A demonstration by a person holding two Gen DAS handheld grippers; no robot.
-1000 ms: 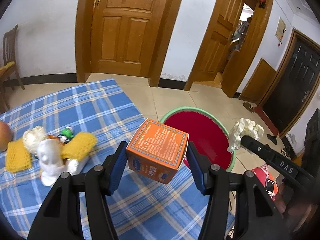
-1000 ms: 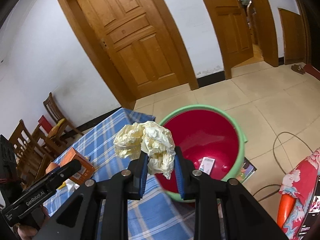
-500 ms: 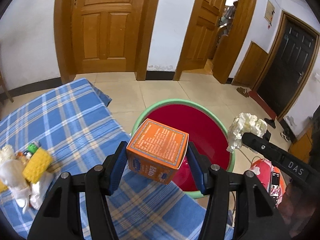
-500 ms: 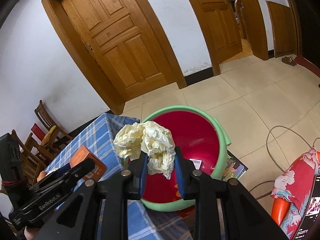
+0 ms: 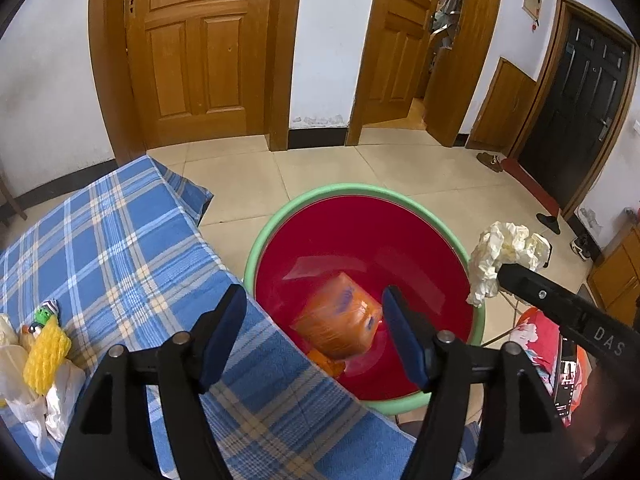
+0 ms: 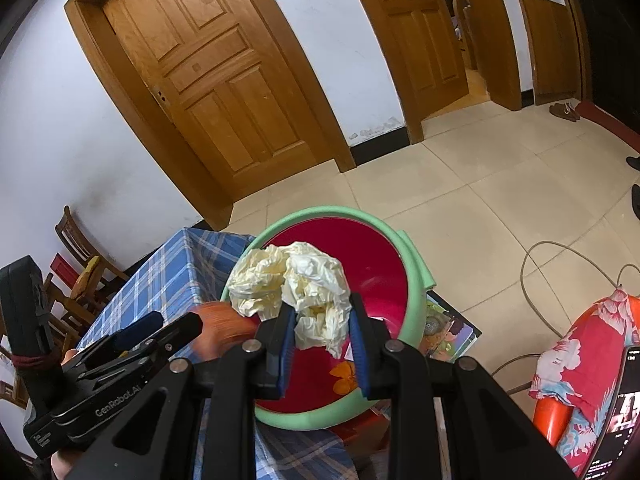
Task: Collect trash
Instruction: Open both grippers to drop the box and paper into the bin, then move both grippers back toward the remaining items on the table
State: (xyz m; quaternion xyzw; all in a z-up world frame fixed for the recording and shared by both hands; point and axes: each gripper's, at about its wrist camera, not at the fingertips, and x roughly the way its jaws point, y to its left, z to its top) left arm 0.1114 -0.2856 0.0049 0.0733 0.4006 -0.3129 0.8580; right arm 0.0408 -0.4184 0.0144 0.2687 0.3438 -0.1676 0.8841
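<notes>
While the orange box (image 5: 338, 322) drops, blurred, into the red basin (image 5: 440, 236) with the green rim, the left gripper (image 5: 314, 330) hangs above it with its jaws spread; they have just been opening, and nothing is pressed between the pads now. The right gripper (image 6: 322, 330) is pinching a crumpled wad of pale paper (image 6: 296, 288) just over the basin's near rim.

Risks from here, as I judge them: the paper is light and puffy, so if it is let go at the rim rather than over the middle it could catch the edge and fall to the tiled floor. The two grippers sit close together above one basin, so a hasty move could knock one against the other. More trash waits on the blue checked surface (image 5: 120, 248), and the soft pieces there may slip out of a shallow pinch.

Count: one basin, one orange box, one paper wad in the grip, two grippers. On the checked surface, one yellow foam net (image 5: 46, 354) shows clearly; the white wrappers and small green item beside it are too crowded to count.
</notes>
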